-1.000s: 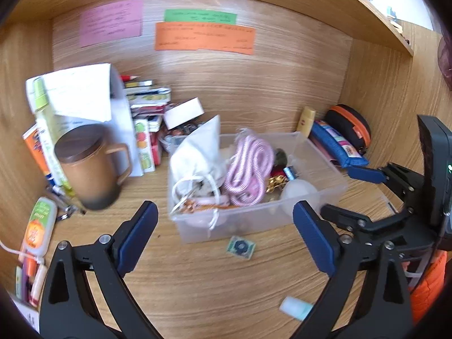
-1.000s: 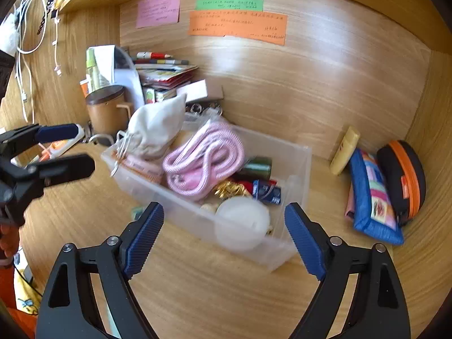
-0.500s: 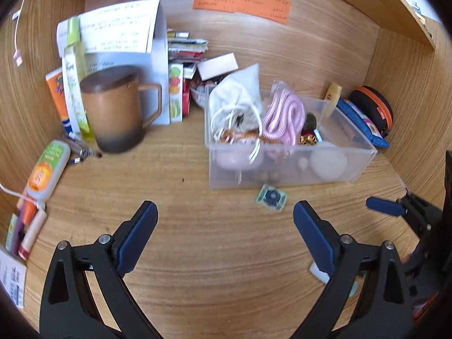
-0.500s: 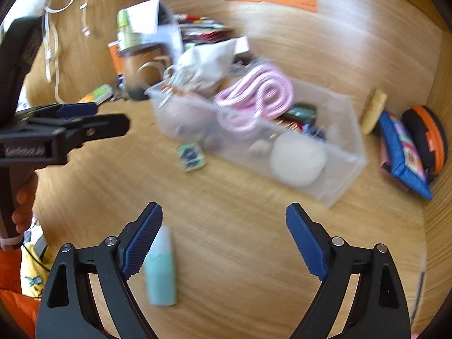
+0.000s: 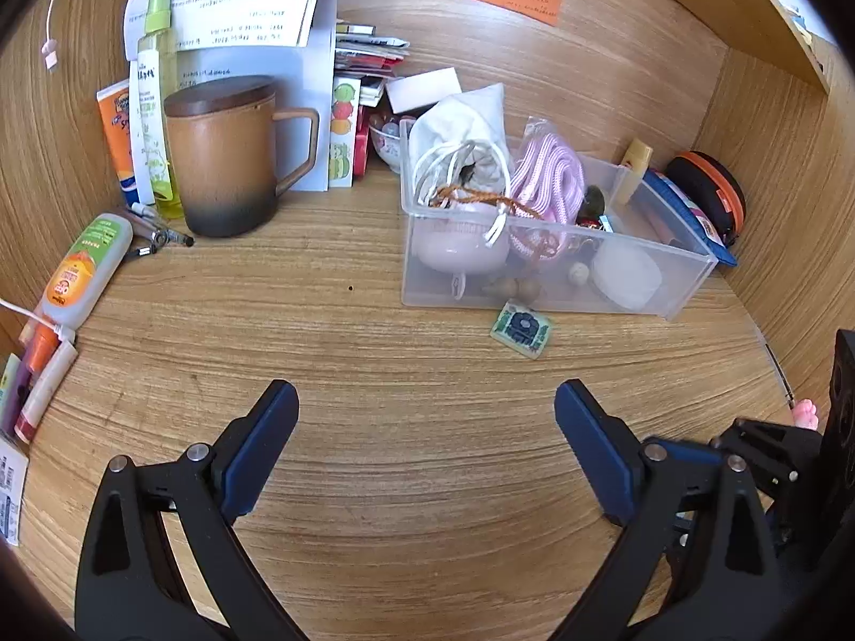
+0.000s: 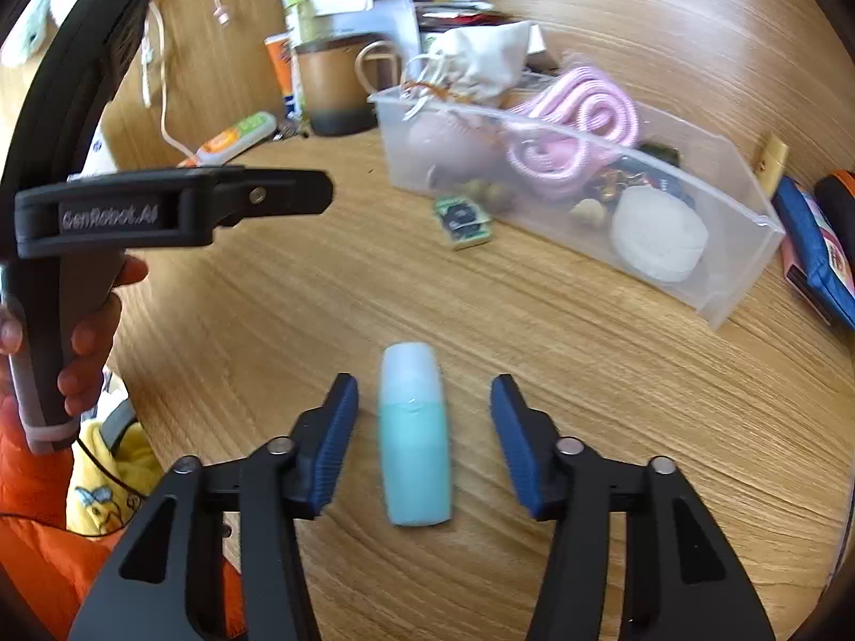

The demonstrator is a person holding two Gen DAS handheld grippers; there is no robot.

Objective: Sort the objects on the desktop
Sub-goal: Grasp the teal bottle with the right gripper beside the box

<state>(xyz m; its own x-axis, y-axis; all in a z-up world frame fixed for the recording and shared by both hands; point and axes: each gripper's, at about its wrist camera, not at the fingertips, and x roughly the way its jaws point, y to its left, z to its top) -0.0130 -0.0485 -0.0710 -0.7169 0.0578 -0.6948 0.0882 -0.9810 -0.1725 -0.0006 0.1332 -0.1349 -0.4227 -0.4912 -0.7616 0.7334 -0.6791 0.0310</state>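
Observation:
A small teal bottle with a pale cap (image 6: pixel 414 435) lies on the wooden desk between the open jaws of my right gripper (image 6: pixel 425 427), which straddles it without touching. A clear plastic bin (image 6: pixel 737 288) holds a pink cord (image 6: pixel 577 128), a white pouch (image 6: pixel 481 67) and small items; it also shows in the left wrist view (image 5: pixel 684 272). A small green square packet (image 5: pixel 521 328) lies in front of the bin, also in the right wrist view (image 6: pixel 462 219). My left gripper (image 5: pixel 425 443) is open and empty above bare desk.
A brown lidded mug (image 5: pixel 224 155), bottles and tubes (image 5: pixel 85 267), papers and books (image 5: pixel 352 123) crowd the back left. A blue pouch (image 5: pixel 689 213) and an orange-trimmed case (image 5: pixel 710 192) sit at the right wall. The left gripper's body (image 6: pixel 171 208) hangs at left.
Both grippers have pulled back from the bin toward the desk front. My right gripper has come down over the teal bottle, its jaws narrowed around it.

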